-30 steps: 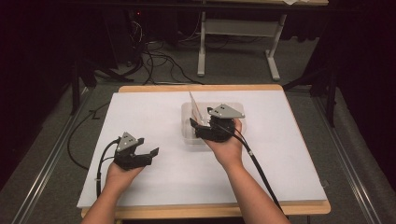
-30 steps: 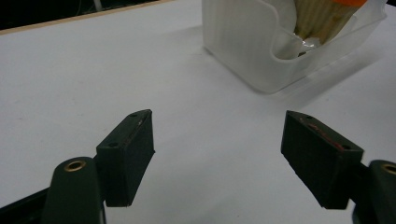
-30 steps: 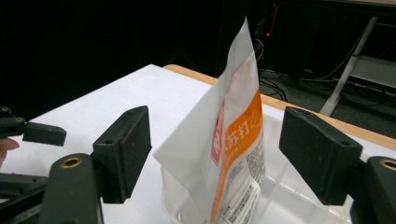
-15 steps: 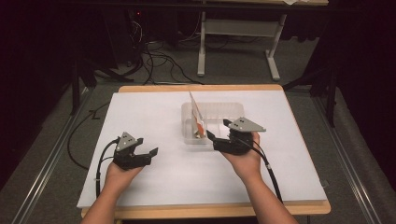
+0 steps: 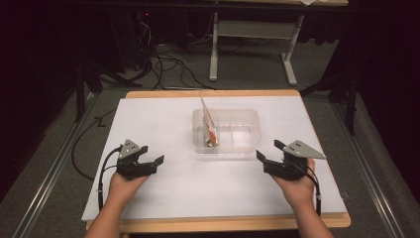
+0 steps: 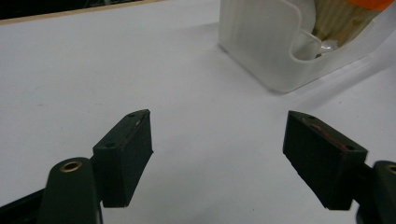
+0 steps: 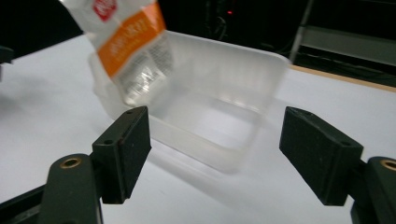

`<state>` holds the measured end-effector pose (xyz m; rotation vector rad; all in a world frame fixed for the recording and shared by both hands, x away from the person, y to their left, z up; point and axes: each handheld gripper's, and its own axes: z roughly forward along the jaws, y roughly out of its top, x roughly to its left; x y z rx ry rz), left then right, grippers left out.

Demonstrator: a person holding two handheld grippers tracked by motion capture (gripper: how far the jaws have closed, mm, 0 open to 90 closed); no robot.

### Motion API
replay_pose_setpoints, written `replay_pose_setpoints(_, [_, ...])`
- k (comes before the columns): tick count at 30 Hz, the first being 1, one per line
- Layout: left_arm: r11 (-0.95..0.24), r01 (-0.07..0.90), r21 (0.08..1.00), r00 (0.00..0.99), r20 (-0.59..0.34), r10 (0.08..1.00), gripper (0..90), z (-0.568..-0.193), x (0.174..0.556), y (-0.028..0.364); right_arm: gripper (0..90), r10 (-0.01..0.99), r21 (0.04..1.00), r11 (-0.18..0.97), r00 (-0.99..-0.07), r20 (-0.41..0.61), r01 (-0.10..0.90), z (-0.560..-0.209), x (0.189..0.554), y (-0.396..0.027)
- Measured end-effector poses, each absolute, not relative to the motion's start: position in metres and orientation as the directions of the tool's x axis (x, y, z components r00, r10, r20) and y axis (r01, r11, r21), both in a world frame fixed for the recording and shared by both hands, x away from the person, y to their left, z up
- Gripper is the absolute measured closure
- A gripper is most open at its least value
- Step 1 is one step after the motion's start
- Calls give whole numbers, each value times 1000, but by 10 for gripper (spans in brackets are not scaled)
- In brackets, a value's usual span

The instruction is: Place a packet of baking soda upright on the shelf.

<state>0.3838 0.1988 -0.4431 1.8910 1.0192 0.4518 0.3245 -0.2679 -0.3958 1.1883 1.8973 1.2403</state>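
In the middle of the high view, a packet stands tilted in a clear tub. The left gripper at lower left and right gripper at lower right are wide open, holding nothing. The right gripper view shows the packet's orange band.

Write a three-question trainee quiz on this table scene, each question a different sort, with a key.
1. True or false: the right gripper holds the packet.
2. Where does the packet stand? A) flat on the white table cover; B) upright in the left part of the clear plastic container; C) between the jaws of the left gripper.
3. Fill in: both grippers have their jaws ____.

Key
1. False: it is open and empty, near the table's front edge.
2. B.
3. Open.
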Motion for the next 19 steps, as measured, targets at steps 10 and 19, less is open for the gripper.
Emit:
replay_pose_setpoints(10, [-274,471,839,604,-81,793,242,-446,383,192,258,962,860,113,-270,30,498,-438,300,-346])
replay_pose_setpoints(19, [-276,466,841,604,-75,793,241,-446,383,191,243,954,863,147,-300,6,483,-438,307,-335])
